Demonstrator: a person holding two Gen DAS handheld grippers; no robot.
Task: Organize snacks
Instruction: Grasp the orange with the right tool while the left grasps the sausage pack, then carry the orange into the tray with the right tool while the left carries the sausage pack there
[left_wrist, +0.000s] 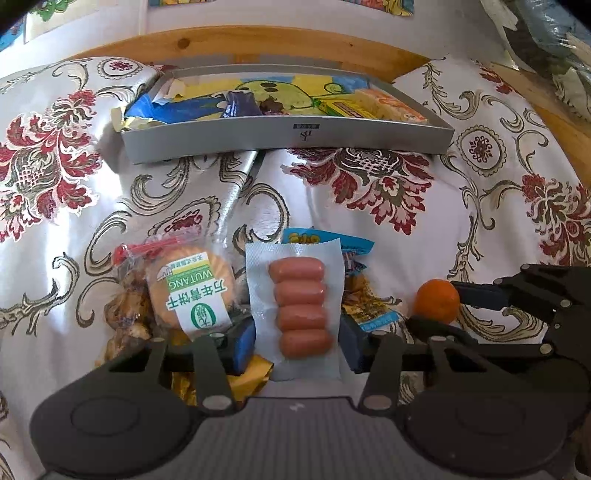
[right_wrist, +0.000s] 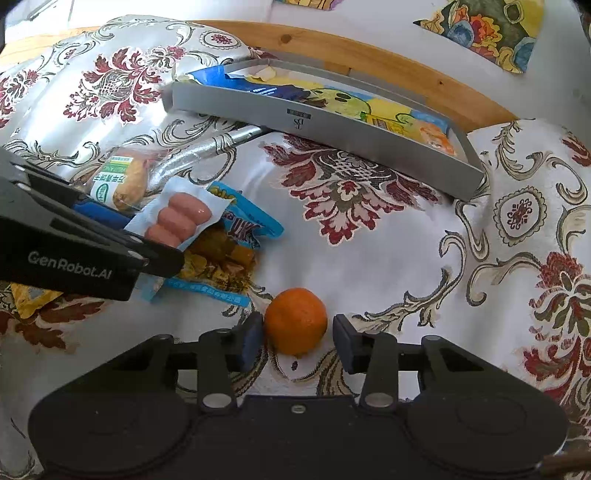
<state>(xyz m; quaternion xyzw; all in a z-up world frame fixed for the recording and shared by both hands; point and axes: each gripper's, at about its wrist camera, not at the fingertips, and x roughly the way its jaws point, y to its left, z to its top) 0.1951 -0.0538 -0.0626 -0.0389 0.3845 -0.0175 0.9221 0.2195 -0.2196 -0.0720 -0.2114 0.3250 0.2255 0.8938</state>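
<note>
Snacks lie heaped on the flowered cloth (left_wrist: 424, 236), and the sausage pack (left_wrist: 300, 308) serves as the marker. Left of it sits the round biscuit packet (left_wrist: 192, 291), with a clear bag of brown pieces (left_wrist: 129, 310) further left. The left gripper (left_wrist: 295, 345) has its jaws spread wide either side of the sausage pack's near end, and whether the blue pads touch the wrapper cannot be told. Under the pack's right edge pokes a blue snack bag (right_wrist: 236, 254). Right of it, apart on the cloth, rests the orange (right_wrist: 296, 320), and the right gripper (right_wrist: 298, 338) brackets it, jaws parted, left pad just beside the peel. Beyond the pack, the grey box (left_wrist: 295, 138) holds wrapped snacks.
</note>
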